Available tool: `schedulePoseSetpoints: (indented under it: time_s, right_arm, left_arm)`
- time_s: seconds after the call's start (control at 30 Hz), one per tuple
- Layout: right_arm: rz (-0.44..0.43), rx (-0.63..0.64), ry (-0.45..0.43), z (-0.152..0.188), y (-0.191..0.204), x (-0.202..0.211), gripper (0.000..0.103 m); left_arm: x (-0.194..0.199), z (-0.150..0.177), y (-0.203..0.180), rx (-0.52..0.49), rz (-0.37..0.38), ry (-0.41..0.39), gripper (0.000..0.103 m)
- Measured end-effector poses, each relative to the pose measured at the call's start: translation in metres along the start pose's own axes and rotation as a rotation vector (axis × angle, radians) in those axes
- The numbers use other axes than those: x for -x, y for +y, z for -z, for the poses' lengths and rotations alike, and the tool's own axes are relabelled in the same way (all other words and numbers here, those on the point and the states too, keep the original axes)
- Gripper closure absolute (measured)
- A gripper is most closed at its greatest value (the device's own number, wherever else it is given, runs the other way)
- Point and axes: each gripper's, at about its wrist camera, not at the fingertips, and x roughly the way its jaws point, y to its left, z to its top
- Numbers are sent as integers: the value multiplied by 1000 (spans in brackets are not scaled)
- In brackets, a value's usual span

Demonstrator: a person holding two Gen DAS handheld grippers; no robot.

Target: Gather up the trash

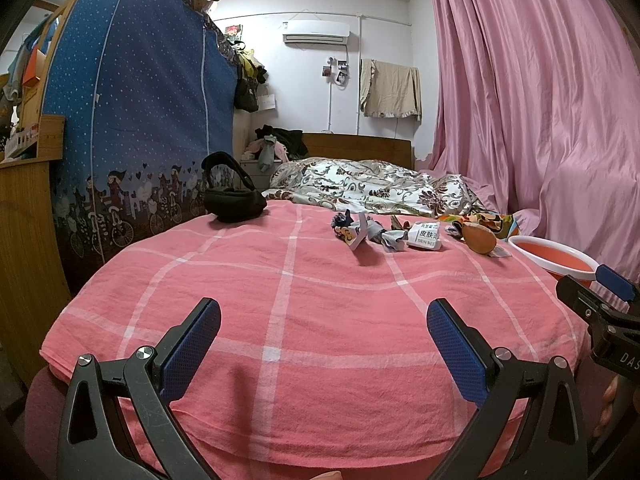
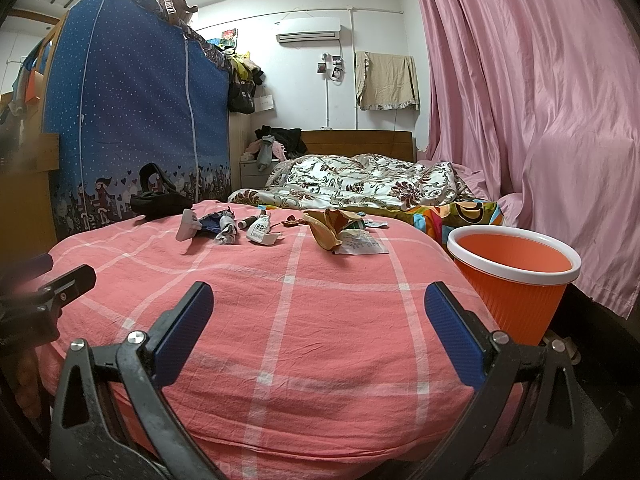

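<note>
Trash (image 2: 280,232) is spread in a row across the far part of the pink checked bed cover (image 2: 304,320). A white packet (image 1: 425,237), crumpled wrappers (image 1: 360,232) and a brown peel (image 2: 326,230) are seen there, close to each other. An orange bin (image 2: 516,280) with a white rim is placed just beside the bed, on the right. A black bag (image 1: 232,198) is laid on the left side of the cover. The left tool (image 1: 323,344) is held wide open above the near part of the cover, and nothing is gripped. The right tool (image 2: 318,332) is held wide open too, with nothing in it.
</note>
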Motion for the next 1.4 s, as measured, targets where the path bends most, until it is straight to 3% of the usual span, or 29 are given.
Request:
schedulePoseSetpoints:
  time_s: [0.9, 1.1, 1.4]
  right_arm:
    - [-29, -14, 13, -5, 0, -2, 0]
    - [-24, 15, -22, -27, -5, -6, 0]
    - [-31, 84, -160, -86, -7, -30, 0]
  left_arm:
    - [0, -2, -1, -11, 7, -2, 2]
    - [-10, -12, -11, -42, 12, -40, 2]
    - [-32, -60, -2, 4, 60, -95, 2]
